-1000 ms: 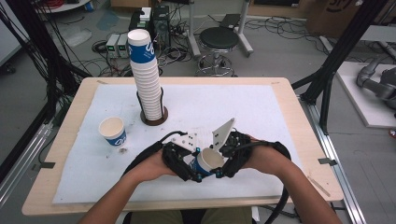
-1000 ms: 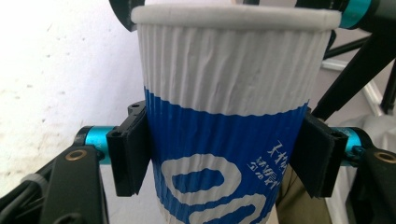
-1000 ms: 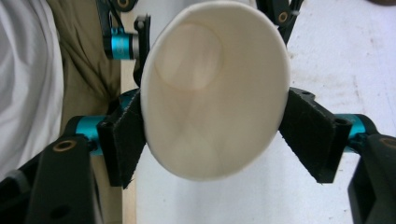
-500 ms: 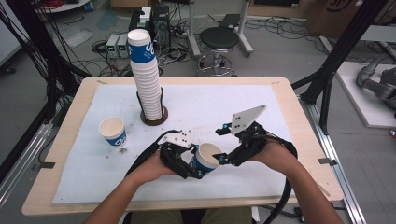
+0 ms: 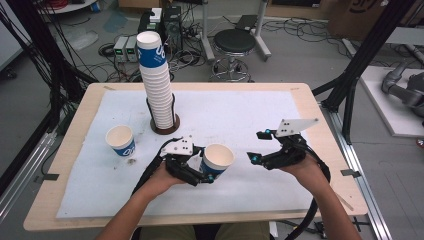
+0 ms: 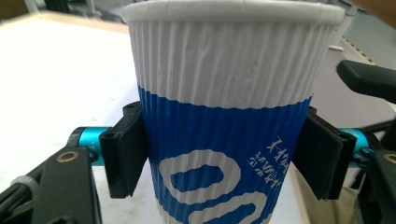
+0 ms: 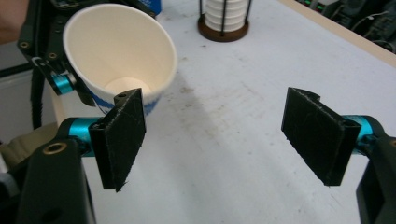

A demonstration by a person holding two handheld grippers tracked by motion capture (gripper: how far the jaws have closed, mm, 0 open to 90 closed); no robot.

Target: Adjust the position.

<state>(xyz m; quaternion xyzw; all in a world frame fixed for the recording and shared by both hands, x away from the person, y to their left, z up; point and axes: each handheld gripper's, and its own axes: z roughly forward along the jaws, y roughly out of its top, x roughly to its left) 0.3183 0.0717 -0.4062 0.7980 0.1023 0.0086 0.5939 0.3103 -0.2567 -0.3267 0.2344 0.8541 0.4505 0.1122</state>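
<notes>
- Between left gripper (image 6: pixel 224 163) pads: ribbed blue-and-white paper cup (image 6: pixel 231 116), upright, gripped at blue band; jaws just been opening, pads (image 6: pixel 126 156) seen touching cup wall both sides.
- Near front of white table mat (image 5: pixel 260 115), right of second loose paper cup (image 5: pixel 121 141): held cup (image 5: pixel 216 160), mouth up, apparently just above mat.
- Right gripper (image 7: pixel 219 140): jaws wide apart, nothing between; jaws just been opening; off to the right of cup, well apart.
- Farther back: tall stack of nested cups (image 5: pixel 156 85) in brown round holder (image 5: pixel 165 129).
- Step judged: set-down of separated cup.
- Next move: lower to mat, release fully, clear left jaws without tipping.
</notes>
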